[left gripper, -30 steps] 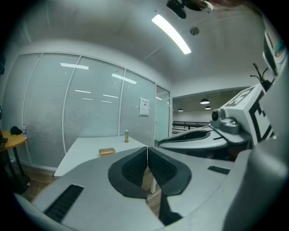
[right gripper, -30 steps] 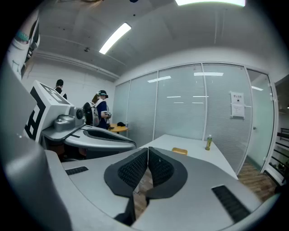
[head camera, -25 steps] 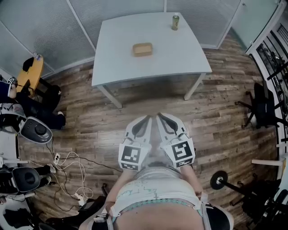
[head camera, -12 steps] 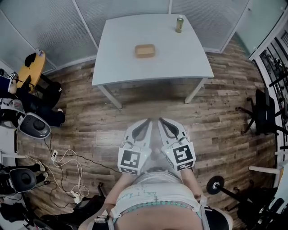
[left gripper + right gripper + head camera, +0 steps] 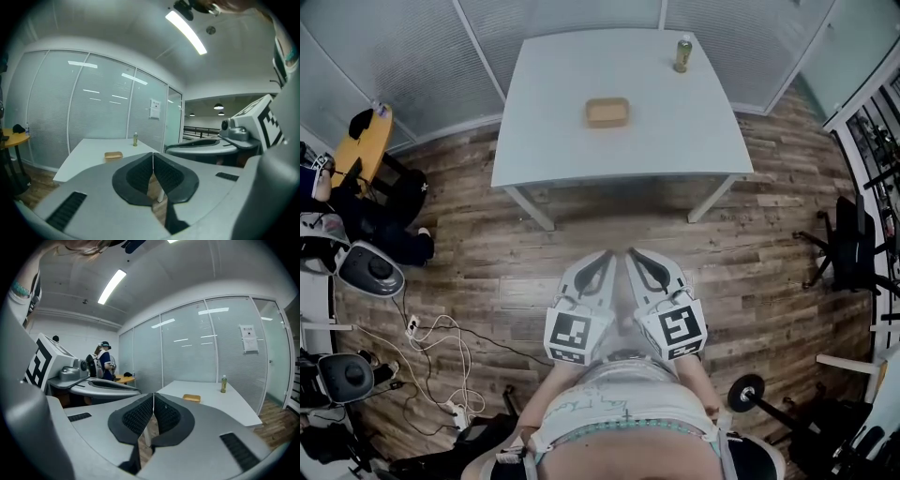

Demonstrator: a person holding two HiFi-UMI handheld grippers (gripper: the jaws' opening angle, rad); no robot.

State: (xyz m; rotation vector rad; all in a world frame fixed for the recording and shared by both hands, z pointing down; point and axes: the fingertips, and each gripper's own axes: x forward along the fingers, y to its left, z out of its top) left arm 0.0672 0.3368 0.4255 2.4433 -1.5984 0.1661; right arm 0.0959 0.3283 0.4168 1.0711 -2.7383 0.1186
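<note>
Currently one white table (image 5: 675, 131). Two grippers, left (image 5: 608, 256) and right (image 5: 630, 254), are side by side, well short of the table's near edge. Both have jaws pressed together, nothing between. On the table: one tan tray (image 5: 607, 112) near centre, one bottle (image 5: 682, 53) at the far right corner.

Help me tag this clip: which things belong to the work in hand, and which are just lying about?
In hand: left hand-held gripper, right hand-held gripper, both shut, empty; ahead, table, tray, bottle.
Lying about: cables, chair, weight, side table.
</note>
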